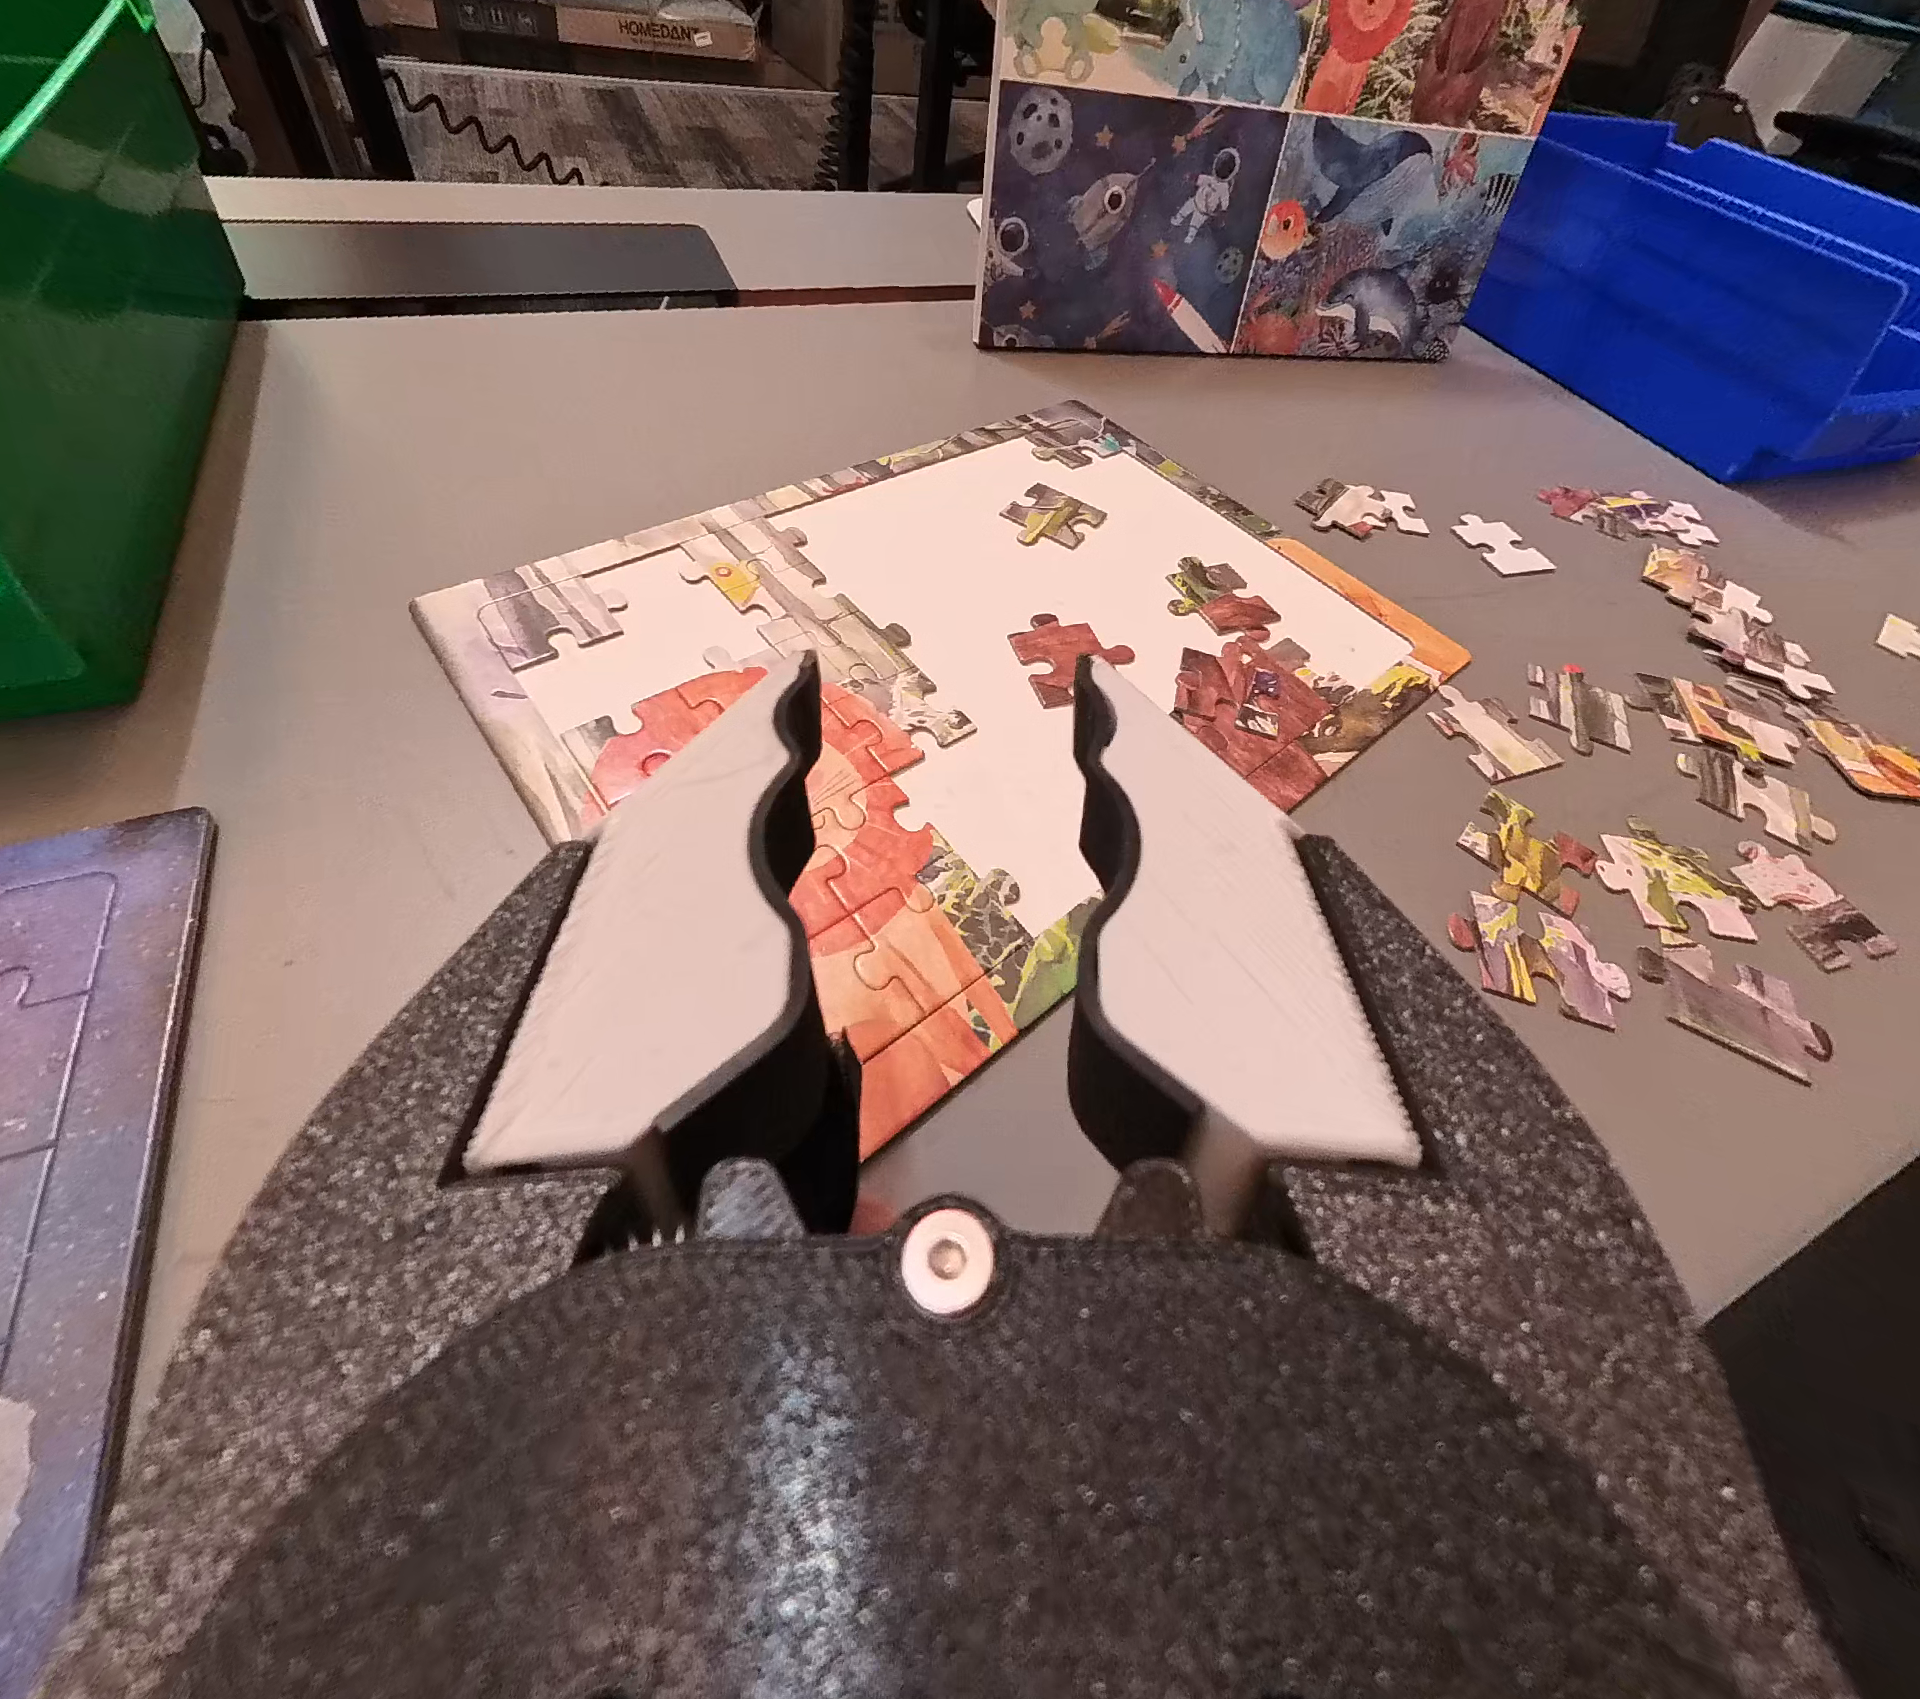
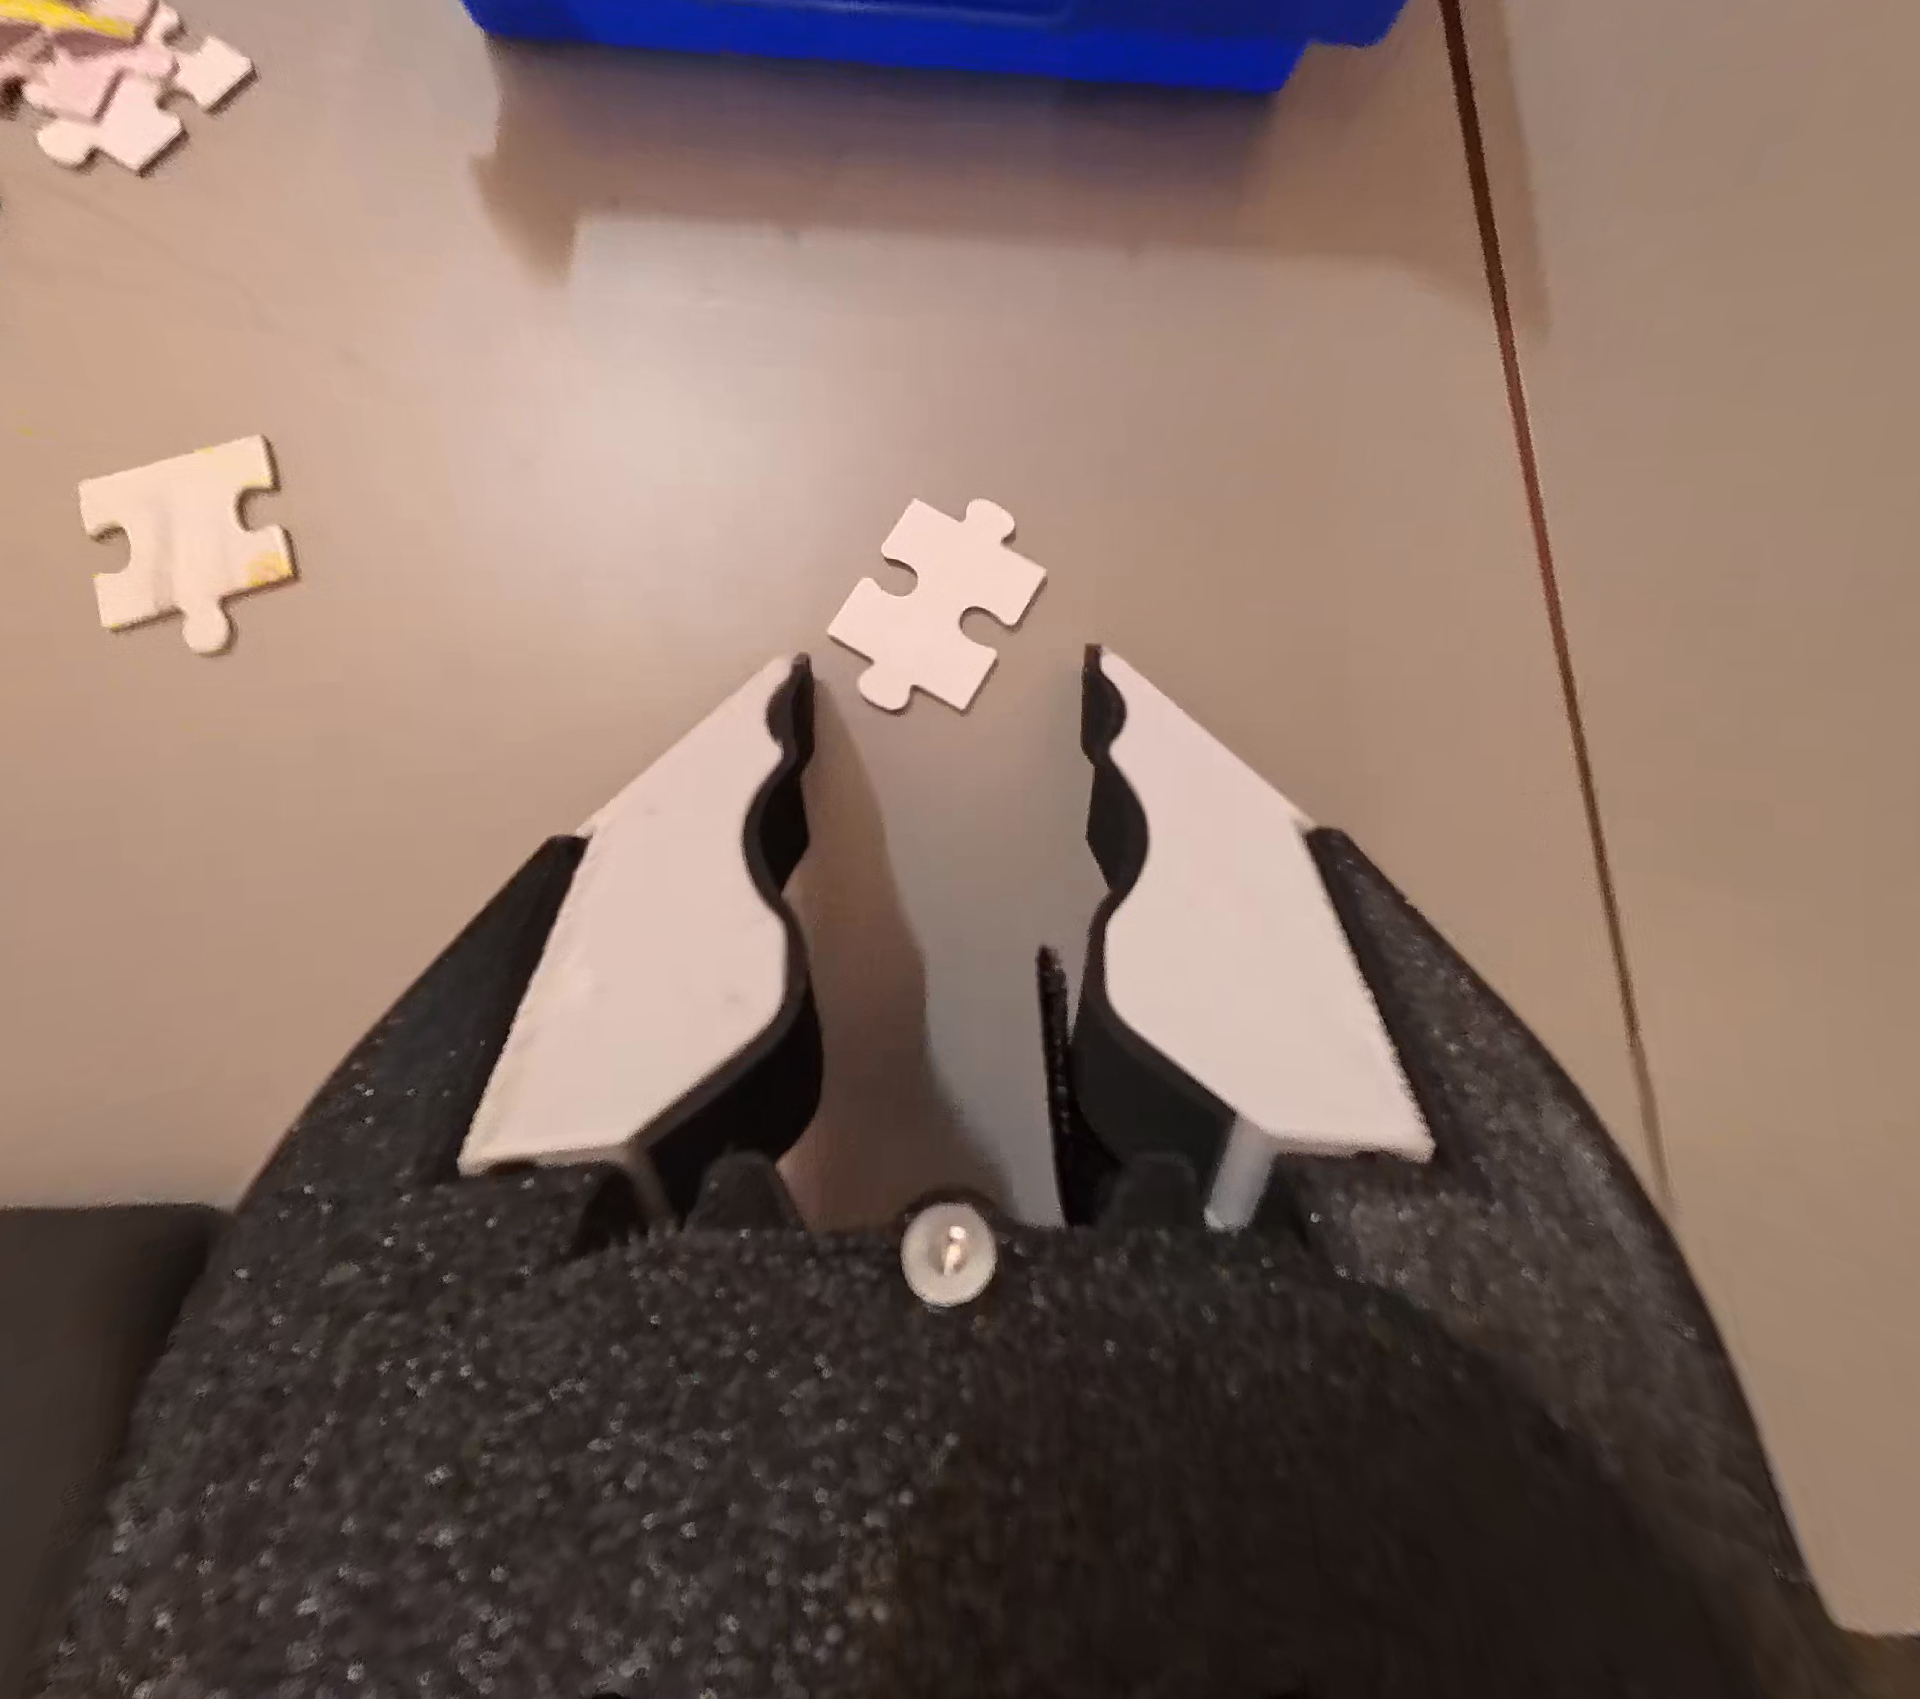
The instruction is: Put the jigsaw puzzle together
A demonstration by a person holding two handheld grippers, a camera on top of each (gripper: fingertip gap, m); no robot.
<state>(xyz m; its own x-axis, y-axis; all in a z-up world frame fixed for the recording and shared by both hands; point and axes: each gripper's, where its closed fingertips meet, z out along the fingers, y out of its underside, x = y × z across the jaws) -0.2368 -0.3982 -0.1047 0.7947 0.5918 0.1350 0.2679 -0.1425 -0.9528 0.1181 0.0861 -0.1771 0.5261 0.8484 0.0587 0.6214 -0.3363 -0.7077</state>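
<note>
Left wrist view: puzzle tray (image 1: 1091, 745) lies flat on the grey table (image 1: 623, 423), partly filled. Lion section joined at its near-left corner; brown section at its right edge. Three loose pieces rest on the bare white middle, one red-brown piece (image 1: 1065, 657) just past the tong tips. Loose pieces (image 1: 1683, 797) are scattered on the table right of the tray, too many and too overlapped for an exact count; several lie white side up.

Left tongs (image 1: 943, 662): spread apart, holding nothing, hovering over the tray's near edge.

Right wrist view: right tongs (image 2: 945, 662) also spread apart, empty. One face-down white piece (image 2: 937, 602) lies just ahead of the tips; contact cannot be judged. A second white piece (image 2: 187, 540) sits well to the left.

Surroundings: one picture box (image 1: 1309, 70) upright behind the tray, one blue bin (image 1: 1704, 319) right, one green bin (image 1: 94, 361) left, one dark blue board (image 1: 73, 1130) near-left. Writing on distant cartons not recorded.
</note>
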